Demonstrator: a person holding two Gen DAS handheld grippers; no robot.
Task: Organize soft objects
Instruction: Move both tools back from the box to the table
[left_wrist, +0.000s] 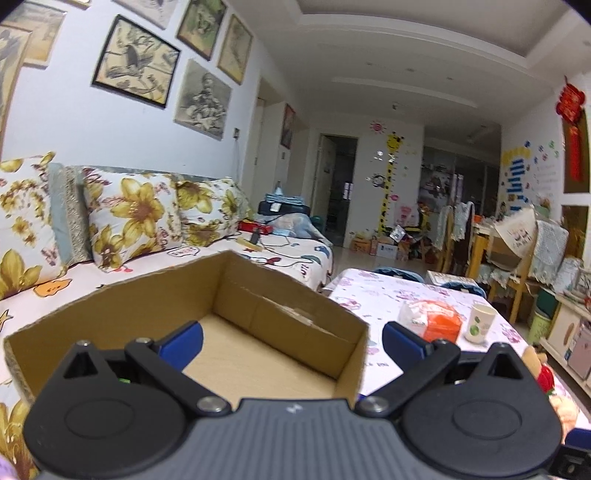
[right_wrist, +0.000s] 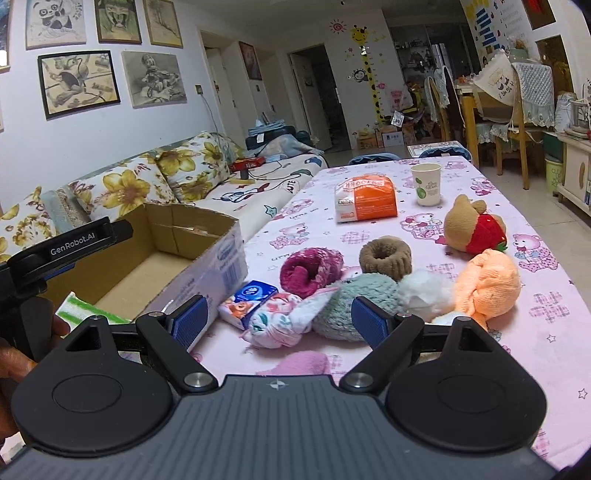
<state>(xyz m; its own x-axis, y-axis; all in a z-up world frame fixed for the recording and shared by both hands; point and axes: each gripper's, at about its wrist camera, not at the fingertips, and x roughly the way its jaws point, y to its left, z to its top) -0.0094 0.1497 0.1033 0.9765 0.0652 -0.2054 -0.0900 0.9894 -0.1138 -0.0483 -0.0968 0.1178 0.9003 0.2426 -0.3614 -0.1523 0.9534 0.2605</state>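
Observation:
An open cardboard box (left_wrist: 280, 314) sits in front of my left gripper (left_wrist: 291, 343), which stands wide open over its bare floor with nothing between the blue pads. In the right wrist view a green-and-white striped cloth (right_wrist: 79, 310) lies at the box's (right_wrist: 207, 258) near corner. My right gripper (right_wrist: 280, 319) is open low over the table. A floral rolled sock (right_wrist: 275, 325) lies just ahead of its fingers, untouched. Beyond lie a teal fluffy roll (right_wrist: 351, 302), a magenta roll (right_wrist: 310, 269), a brown roll (right_wrist: 386, 254), a white fluffy piece (right_wrist: 424, 291), an orange towel (right_wrist: 487, 284) and a bear plush (right_wrist: 469, 229).
A small blue tissue pack (right_wrist: 253, 295) leans by the box. An orange tissue pack (right_wrist: 369, 203) and a paper cup (right_wrist: 426, 184) stand farther back on the pink tablecloth (right_wrist: 535, 314). A sofa with floral cushions (left_wrist: 136, 218) runs along the left. A hand (right_wrist: 14, 358) holds the left tool.

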